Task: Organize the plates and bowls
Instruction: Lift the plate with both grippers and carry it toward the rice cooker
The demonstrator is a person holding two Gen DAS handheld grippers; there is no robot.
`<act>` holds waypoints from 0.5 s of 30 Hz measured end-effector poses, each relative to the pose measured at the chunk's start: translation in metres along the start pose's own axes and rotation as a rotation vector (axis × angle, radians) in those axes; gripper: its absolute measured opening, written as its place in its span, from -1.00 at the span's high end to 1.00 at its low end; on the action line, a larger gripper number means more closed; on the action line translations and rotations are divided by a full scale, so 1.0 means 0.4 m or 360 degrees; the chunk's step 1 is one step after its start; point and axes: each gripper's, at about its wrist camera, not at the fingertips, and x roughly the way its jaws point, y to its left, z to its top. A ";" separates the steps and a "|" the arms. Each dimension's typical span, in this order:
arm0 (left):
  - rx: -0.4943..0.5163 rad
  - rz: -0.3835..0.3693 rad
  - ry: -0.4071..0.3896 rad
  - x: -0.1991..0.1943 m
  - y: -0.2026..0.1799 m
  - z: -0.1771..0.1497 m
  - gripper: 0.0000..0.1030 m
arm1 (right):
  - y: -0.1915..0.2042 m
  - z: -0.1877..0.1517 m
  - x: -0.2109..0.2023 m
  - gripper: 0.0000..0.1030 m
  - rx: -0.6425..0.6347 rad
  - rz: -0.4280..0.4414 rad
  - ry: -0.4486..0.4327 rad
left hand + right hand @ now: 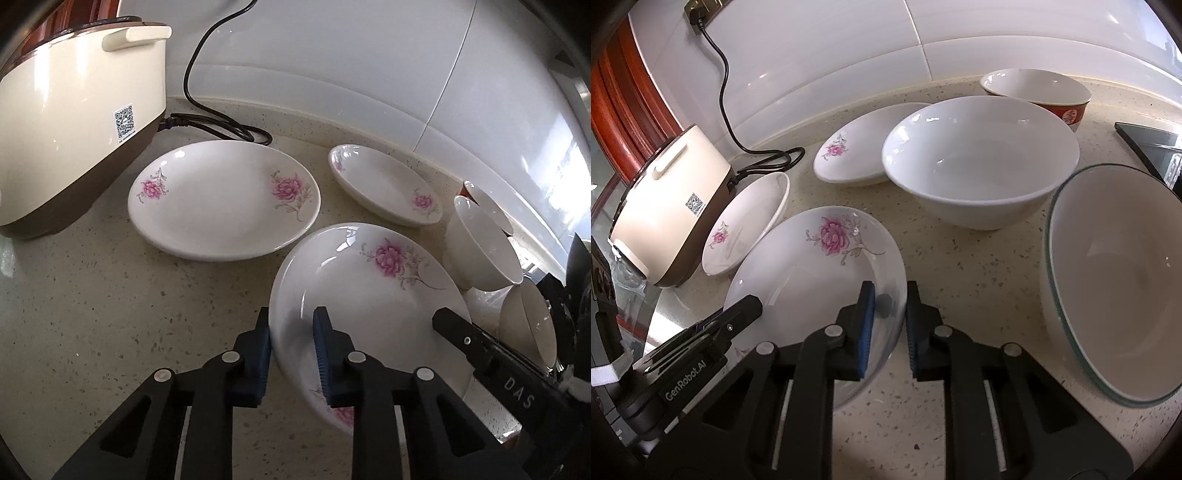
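Note:
A white plate with pink flowers [369, 288] lies closest to me on the speckled counter, and both grippers hold it. My left gripper [292, 319] is shut on its near left rim, one blue pad inside the dish and one outside. My right gripper [889, 293] is shut on the opposite rim of the same plate [812, 273]. Each gripper shows in the other's view: the right gripper [448, 319] and the left gripper [750, 304]. Two more flowered plates lie behind, a large one [221, 199] and a smaller one [384, 184].
A cream rice cooker [74, 122] stands at the left with its black cord [221, 125] trailing to the tiled wall. On the right are a white bowl [979, 162], a green-rimmed bowl [1119, 280], a red bowl [1034, 92] and a black glass hob edge [1152, 144].

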 end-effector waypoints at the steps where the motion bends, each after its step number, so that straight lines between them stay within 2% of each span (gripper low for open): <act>1: 0.0002 0.0004 -0.0004 -0.003 0.003 -0.003 0.57 | 0.000 0.000 0.000 0.64 0.0001 0.0007 0.0002; 5: 0.0017 0.0025 -0.0028 -0.014 0.010 -0.012 0.58 | -0.002 -0.001 -0.010 0.66 0.0016 0.0062 -0.0026; 15: 0.0023 0.0069 -0.0114 -0.067 0.037 -0.054 0.58 | 0.051 -0.017 -0.025 0.66 -0.0093 0.0184 -0.0049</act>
